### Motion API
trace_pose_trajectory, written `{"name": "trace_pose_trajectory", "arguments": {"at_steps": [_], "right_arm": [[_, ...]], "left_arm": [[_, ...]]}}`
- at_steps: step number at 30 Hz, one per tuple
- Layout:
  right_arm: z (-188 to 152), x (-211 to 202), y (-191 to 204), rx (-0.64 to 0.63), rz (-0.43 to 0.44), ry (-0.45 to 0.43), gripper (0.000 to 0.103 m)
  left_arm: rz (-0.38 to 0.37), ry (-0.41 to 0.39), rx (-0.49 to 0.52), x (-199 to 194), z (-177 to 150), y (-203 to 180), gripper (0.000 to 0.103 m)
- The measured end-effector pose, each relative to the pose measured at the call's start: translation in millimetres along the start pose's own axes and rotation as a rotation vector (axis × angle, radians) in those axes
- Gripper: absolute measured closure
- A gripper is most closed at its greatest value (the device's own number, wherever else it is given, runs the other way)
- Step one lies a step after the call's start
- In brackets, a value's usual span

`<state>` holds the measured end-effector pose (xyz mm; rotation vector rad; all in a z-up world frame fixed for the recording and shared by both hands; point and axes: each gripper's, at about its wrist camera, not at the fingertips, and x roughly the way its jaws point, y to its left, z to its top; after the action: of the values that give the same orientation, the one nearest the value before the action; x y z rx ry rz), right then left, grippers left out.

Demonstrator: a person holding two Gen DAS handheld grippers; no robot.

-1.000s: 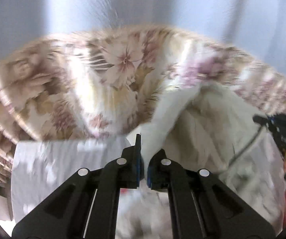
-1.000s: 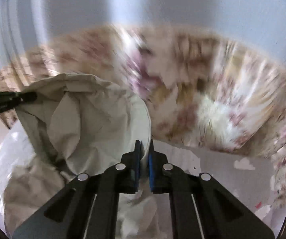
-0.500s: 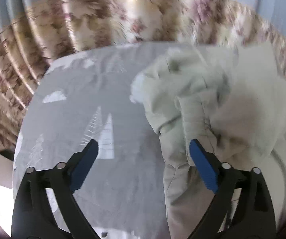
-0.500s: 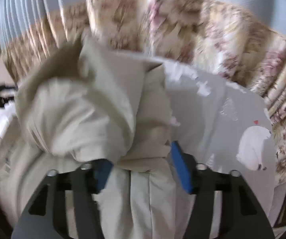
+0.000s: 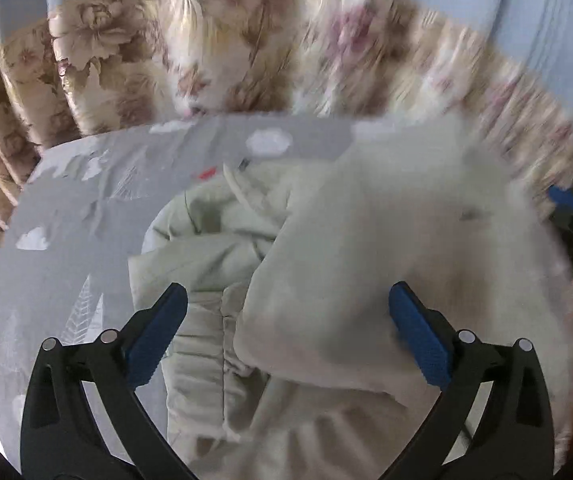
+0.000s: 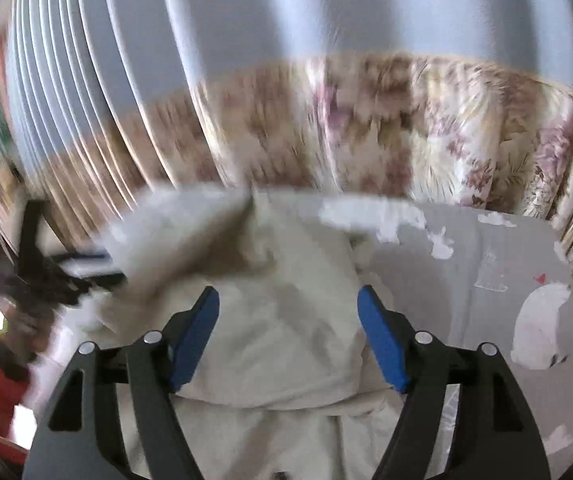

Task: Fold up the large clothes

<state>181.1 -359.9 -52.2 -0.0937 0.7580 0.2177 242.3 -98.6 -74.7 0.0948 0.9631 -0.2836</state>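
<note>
My left gripper (image 5: 286, 330) has just spread wide and my right gripper (image 6: 288, 334) has just eased in slightly; both are released above the cream garment (image 5: 326, 280). It lies crumpled on the grey printed sheet (image 5: 66, 240), long axis unclear. Beyond the garment hangs a floral curtain (image 6: 466, 140). No legible writing.

A bed covered by a grey sheet (image 5: 86, 208) printed with white clouds, trees and a white bear. A bulky cream garment (image 6: 286, 328) lies bunched directly on the sheet, its folds heaped over one another, some blurred.
</note>
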Motion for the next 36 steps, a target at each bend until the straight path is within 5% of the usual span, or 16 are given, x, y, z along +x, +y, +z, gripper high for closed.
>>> {"name": "trace_pose_trajectory", "arguments": {"at_steps": [1,3,6,8,10,11,14,17,20,23,29,31,33,36], "right_arm": [[-12,28,12,-0.104,-0.068,0.102,0.05],[-37,59,19,-0.21,-0.144,0.211,0.053],[-47,58,17,-0.24,-0.114,0.213,0.052],[-33,34,3,-0.156,0.009,0.162,0.048],[-17,3,-21,-0.046,0.053,0.045,0.013],[-11,-4,-32,-0.011,0.044,0.005,0.01],[2,6,-72,0.126,0.108,-0.011,0.009],[-1,45,-90,0.247,0.201,0.082,0.008],[-18,80,-81,0.262,0.199,0.188,0.008],[-27,100,-80,0.24,0.18,0.198,0.008],[-31,118,-93,0.341,0.298,0.19,0.009],[-29,119,-86,0.346,0.315,0.177,0.032],[-26,117,-76,0.326,0.331,0.162,0.061],[-24,112,-63,0.276,0.28,0.146,0.078]], "left_arm": [[0.04,0.023,0.021,10,-3,-6,0.003],[0.097,0.08,0.066,31,-20,-11,0.003],[0.112,0.076,0.108,32,-41,-4,0.003],[0.081,0.031,0.088,7,-47,13,0.003],[0.072,-0.023,0.058,-18,-51,33,0.003],[0.06,-0.041,0.026,-29,-51,49,0.003],[0.043,-0.039,-0.094,-34,-45,87,0.003],[-0.031,-0.014,-0.187,-14,-38,109,0.003],[-0.119,0.061,-0.271,20,-37,115,0.003],[-0.168,0.105,-0.311,46,-38,111,0.003],[-0.229,0.117,-0.318,64,-30,104,0.003],[-0.234,0.117,-0.29,67,-25,96,0.007],[-0.227,0.105,-0.229,67,-18,83,0.037],[-0.147,0.061,-0.09,62,-7,65,0.07]]}}
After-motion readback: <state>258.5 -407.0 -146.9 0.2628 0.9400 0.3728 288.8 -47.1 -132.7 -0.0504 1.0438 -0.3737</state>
